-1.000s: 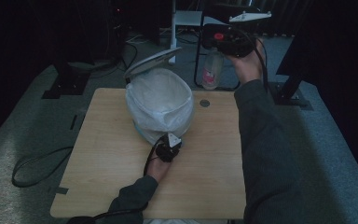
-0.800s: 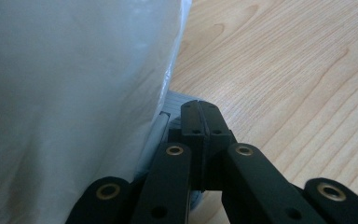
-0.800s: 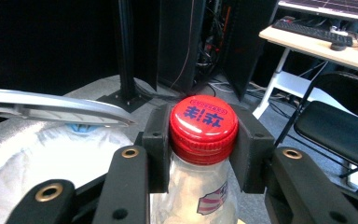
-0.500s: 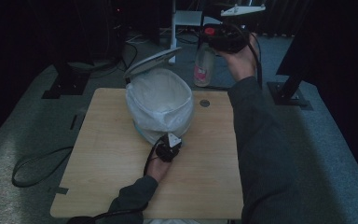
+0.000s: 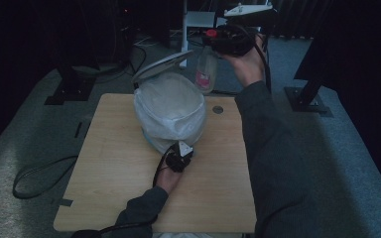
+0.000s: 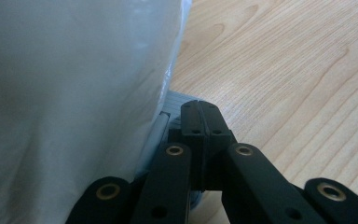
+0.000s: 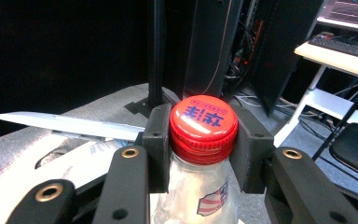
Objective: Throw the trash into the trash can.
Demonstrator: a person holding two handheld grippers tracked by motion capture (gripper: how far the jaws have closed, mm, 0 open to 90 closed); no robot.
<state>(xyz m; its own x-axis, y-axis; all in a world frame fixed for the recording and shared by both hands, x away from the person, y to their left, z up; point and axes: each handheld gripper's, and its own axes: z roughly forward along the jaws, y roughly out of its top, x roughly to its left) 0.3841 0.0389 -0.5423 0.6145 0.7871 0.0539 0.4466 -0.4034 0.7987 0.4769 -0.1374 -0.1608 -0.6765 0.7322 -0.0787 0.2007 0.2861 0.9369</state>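
- Right gripper [image 7: 200, 140] is clamped on a clear plastic bottle [image 5: 206, 69] at its red cap [image 7: 203, 122], held above the white-lined bin [image 5: 171, 110].
- Cap print is blue, unreadable.
- Left gripper [image 6: 199, 116], jaws together, rests on the wooden table [image 5: 114, 163] beside the bin.

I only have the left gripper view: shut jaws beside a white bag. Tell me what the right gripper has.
Observer: The right gripper is shut on the top of a clear plastic bottle, with its pads on either side of the red cap.
Operator: Now give me the state of the bin's lid.
Observer: The lid of the bag-lined bin is raised. In the high view the bottle hangs upright beside it, at the bin's far right edge.
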